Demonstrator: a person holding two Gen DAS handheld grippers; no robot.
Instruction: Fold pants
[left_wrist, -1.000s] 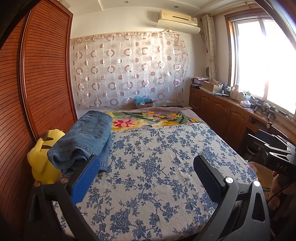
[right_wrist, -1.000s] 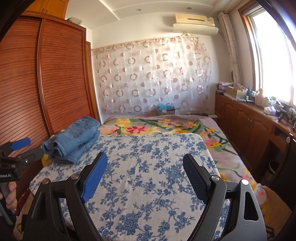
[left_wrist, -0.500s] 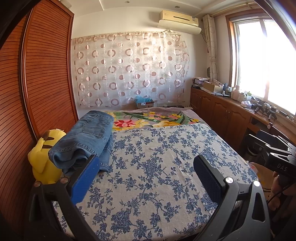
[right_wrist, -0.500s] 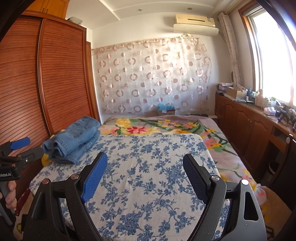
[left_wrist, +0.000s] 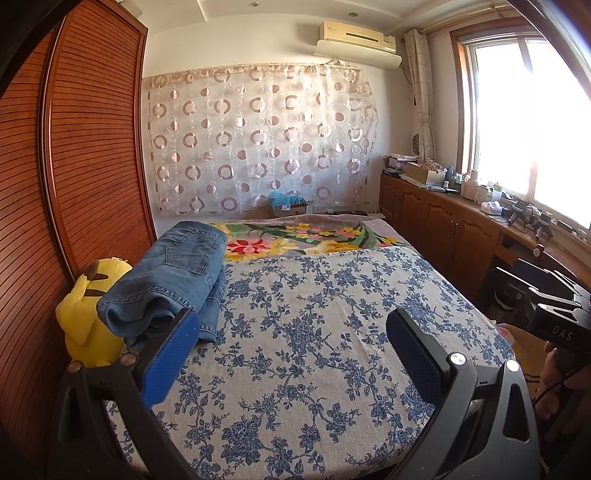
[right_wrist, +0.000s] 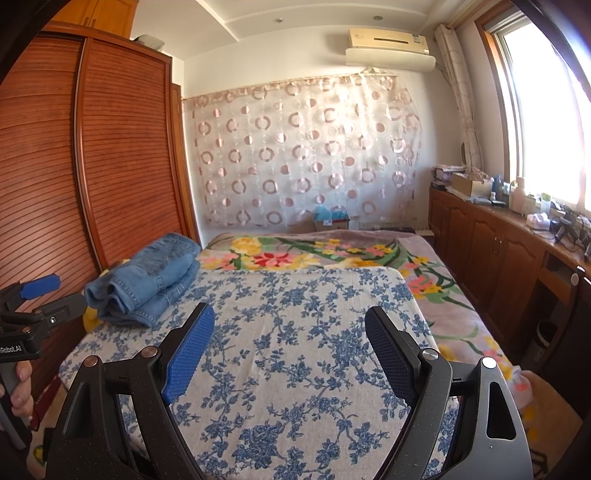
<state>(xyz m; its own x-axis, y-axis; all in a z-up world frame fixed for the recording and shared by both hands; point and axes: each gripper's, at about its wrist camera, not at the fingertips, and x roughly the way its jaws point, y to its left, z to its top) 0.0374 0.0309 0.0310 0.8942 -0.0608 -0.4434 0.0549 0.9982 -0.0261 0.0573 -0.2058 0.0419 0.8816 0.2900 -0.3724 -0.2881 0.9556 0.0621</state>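
Left wrist view: left gripper (left_wrist: 291, 343) spread wide, blue pads (left_wrist: 168, 360) apart, nothing between them, held above the near part of the bed (left_wrist: 314, 350). Jeans (left_wrist: 173, 273) folded into a thick bundle at the left edge of the blue-flowered sheet (left_wrist: 295, 387), partly hidden at the near end by the left pad. Yellow plush (left_wrist: 88, 314) just left of the jeans, touching them, against the wooden wardrobe (left_wrist: 85, 147). Bright flowered blanket (left_wrist: 303, 238) on the far part of the bed. Circle-patterned curtain (left_wrist: 258, 144) on the far wall, air conditioner (left_wrist: 356, 40) above it. Cabinets (left_wrist: 443, 229) under the window (left_wrist: 524, 110) at right. Right gripper (left_wrist: 557, 317) seen only as a black body at the right edge; cannot tell its opening from here.

Right wrist view: right gripper (right_wrist: 286, 354) also spread wide, pads (right_wrist: 188, 354) apart and holding nothing, above the sheet (right_wrist: 288, 332). Jeans (right_wrist: 147, 278) folded at the far left of the sheet, well apart from this gripper. Left gripper (right_wrist: 33, 299) at the left edge, near the jeans but not touching them, with a hand (right_wrist: 18, 384) on its grip. Wardrobe (right_wrist: 92, 166) at left, curtain (right_wrist: 306, 155) far, cabinets (right_wrist: 498, 258) at right.
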